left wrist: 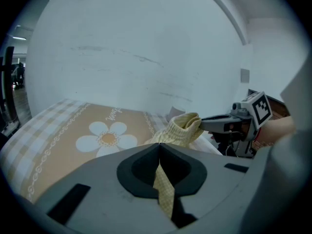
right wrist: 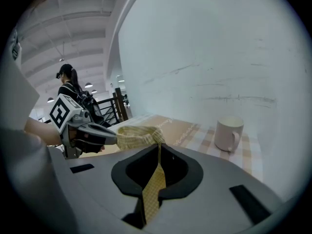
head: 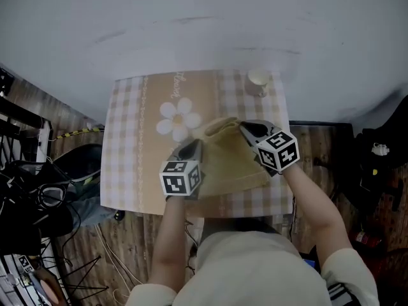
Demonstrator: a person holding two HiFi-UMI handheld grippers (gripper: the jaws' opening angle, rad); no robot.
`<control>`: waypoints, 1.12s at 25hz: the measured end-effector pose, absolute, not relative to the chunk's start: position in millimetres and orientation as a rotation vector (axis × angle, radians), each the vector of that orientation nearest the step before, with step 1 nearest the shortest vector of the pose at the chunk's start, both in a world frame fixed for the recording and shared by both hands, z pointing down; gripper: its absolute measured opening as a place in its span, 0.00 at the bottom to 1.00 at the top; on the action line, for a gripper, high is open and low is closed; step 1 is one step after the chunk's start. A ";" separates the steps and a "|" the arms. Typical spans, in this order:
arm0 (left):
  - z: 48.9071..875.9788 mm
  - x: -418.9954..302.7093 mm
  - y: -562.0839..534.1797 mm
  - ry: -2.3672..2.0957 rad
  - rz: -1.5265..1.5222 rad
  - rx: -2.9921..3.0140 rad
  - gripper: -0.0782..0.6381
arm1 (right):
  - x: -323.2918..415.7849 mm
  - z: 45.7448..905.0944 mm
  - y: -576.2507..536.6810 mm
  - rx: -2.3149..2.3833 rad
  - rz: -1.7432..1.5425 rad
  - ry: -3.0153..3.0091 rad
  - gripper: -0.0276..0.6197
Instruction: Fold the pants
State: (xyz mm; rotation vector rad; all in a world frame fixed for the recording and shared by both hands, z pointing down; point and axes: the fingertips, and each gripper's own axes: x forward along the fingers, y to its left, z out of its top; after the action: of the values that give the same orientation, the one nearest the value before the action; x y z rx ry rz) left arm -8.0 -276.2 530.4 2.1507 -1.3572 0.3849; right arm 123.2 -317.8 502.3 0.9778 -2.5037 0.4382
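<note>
Pale yellow pants (head: 226, 161) lie bunched on a beige checked tablecloth (head: 131, 139) printed with a white flower. My left gripper (head: 194, 147) is shut on the cloth at its left edge; in the left gripper view a yellow strip (left wrist: 164, 185) is pinched between the jaws of my left gripper (left wrist: 160, 156). My right gripper (head: 244, 128) is shut on the top corner of the pants and holds it lifted a little. In the right gripper view, fabric (right wrist: 153, 186) runs through the closed jaws of my right gripper (right wrist: 158, 152), and a gathered fold (right wrist: 139, 135) stretches across to the left gripper (right wrist: 92, 133).
A white mug (head: 257, 81) stands at the table's far right corner, close behind the right gripper; the mug (right wrist: 229, 133) is also in the right gripper view. A white wall rises just behind the table. Cables and dark gear (head: 38, 196) crowd the floor at left. A person (right wrist: 66, 84) stands far off.
</note>
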 end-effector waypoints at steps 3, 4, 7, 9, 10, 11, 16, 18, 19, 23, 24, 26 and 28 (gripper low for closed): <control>533.5 -2.6 -263.9 -1.366 0.400 2.128 0.12 | 129.0 504.0 -306.2 0.955 0.457 -2.511 0.06; 534.5 -1.3 -258.7 -1.371 0.404 2.122 0.12 | 130.5 505.0 -300.1 0.947 0.459 -2.514 0.06; 537.5 1.9 -239.5 -1.381 0.411 2.110 0.12 | 135.6 510.6 -277.2 0.929 0.468 -2.518 0.06; 541.0 4.6 -226.9 -1.380 0.421 2.101 0.12 | 139.8 515.4 -263.1 0.921 0.482 -2.516 0.06; 543.3 5.8 -220.9 -1.379 0.427 2.096 0.12 | 141.5 517.8 -256.9 0.916 0.489 -2.515 0.06; 546.0 6.8 -215.1 -1.378 0.433 2.092 0.12 | 142.7 520.2 -251.1 0.912 0.494 -2.514 0.06; 558.4 10.9 -188.9 -1.389 0.462 2.070 0.12 | 147.3 532.2 -224.1 0.905 0.501 -2.505 0.06; 563.5 11.8 -178.2 -1.393 0.482 2.062 0.12 | 148.5 536.6 -214.0 0.909 0.518 -2.503 0.06; 565.6 12.3 -173.2 -1.394 0.492 2.058 0.12 | 149.3 538.8 -209.5 0.911 0.526 -2.499 0.06; 569.5 14.3 -155.4 -1.409 0.490 2.035 0.12 | 155.3 550.5 -192.4 0.917 0.554 -2.456 0.07; 569.9 14.7 -151.4 -1.414 0.485 2.029 0.12 | 157.7 552.6 -188.2 0.924 0.566 -2.451 0.07; 569.9 15.7 -143.0 -1.419 0.479 2.024 0.12 | 162.9 554.6 -180.3 0.946 0.596 -2.449 0.07; 568.7 16.8 -134.1 -1.424 0.472 2.024 0.12 | 167.2 554.4 -172.3 0.962 0.619 -2.451 0.07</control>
State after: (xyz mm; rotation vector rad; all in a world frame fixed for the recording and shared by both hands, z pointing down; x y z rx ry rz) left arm 16.8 -134.1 568.7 2.0240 -1.4242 0.4717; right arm 167.2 -172.3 554.4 0.9620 -2.4512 0.6193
